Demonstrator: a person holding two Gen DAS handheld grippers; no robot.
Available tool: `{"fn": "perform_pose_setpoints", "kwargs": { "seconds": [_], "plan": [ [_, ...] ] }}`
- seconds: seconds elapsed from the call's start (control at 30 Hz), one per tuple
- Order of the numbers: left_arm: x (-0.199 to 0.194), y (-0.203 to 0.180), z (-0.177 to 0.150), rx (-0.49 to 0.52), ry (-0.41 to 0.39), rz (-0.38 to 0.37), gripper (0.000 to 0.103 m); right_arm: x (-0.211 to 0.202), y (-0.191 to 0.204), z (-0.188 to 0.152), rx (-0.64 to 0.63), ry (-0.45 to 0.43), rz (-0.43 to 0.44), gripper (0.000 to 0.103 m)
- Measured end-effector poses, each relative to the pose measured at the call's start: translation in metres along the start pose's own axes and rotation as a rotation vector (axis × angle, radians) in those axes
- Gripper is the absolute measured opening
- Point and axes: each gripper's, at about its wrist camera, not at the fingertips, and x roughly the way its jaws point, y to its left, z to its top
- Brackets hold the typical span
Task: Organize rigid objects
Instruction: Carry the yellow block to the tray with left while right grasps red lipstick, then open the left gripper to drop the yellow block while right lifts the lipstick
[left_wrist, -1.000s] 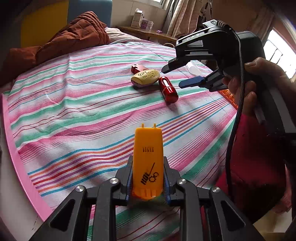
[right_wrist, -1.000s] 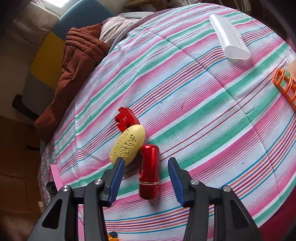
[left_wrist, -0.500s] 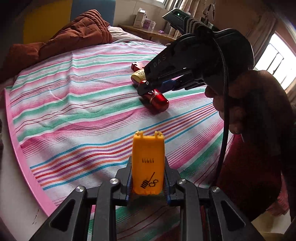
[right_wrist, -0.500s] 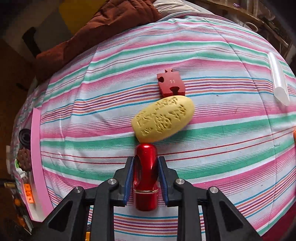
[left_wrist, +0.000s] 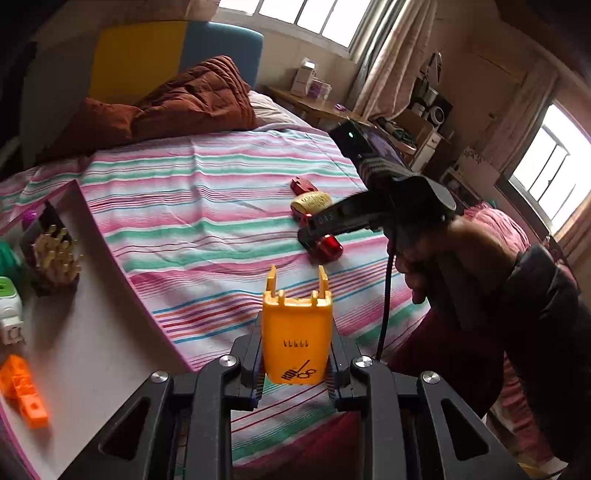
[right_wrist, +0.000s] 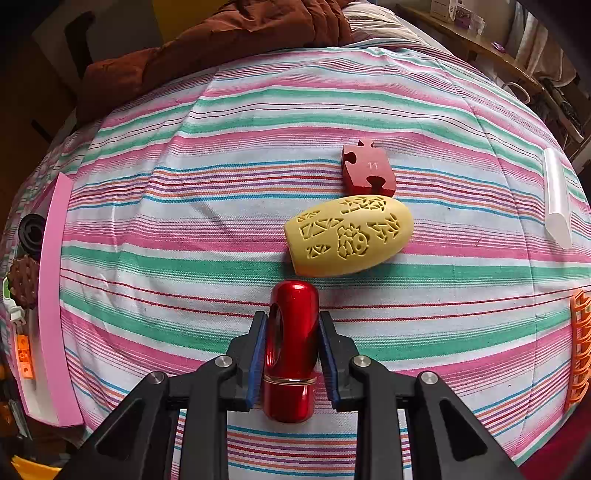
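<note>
On striped bedspread (right_wrist: 229, 122), 1 red cylinder (right_wrist: 293, 354), 1 yellow ovoid (right_wrist: 349, 234), seemingly 1 puzzle piece (right_wrist: 369, 171).

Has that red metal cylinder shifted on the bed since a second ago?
Cannot tell. The red metal cylinder lies just below the yellow carved oval as before; the right gripper now clamps it.

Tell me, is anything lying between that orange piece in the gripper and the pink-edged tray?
Nothing visible. The left gripper holds the orange piece above the striped bedspread, and only bare cloth lies between it and the tray.
</note>
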Motion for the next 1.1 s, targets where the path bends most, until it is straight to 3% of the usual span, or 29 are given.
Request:
{"fn": "perform_pose_setpoints", "kwargs": {
  "seconds": [0.2,0.43,0.77,1.03,1.1],
  "plan": [
    [-0.033,0.058,0.004,-0.141,-0.069,0.132,0.026,-0.004,-0.005,-0.003,-0.015,-0.003,-0.015,0.028],
    [-0.033,0.138,-0.004,-0.344,-0.051,0.238,0.026,-0.008,-0.008,-0.006,-0.024,-0.006,-0.025,0.028],
    [-0.01,0.174,-0.006,-0.38,0.051,0.32,0.026,-0.008,-0.008,-0.005,-0.024,-0.006,-0.027,0.028],
    [-0.02,0.17,-0.009,-0.367,0.03,0.341,0.028,-0.008,-0.007,-0.005,-0.027,-0.007,-0.031,0.028],
    [-0.025,0.169,-0.01,-0.369,0.019,0.344,0.033,-0.01,-0.009,-0.007,-0.027,-0.007,-0.032,0.028]
  ]
}}
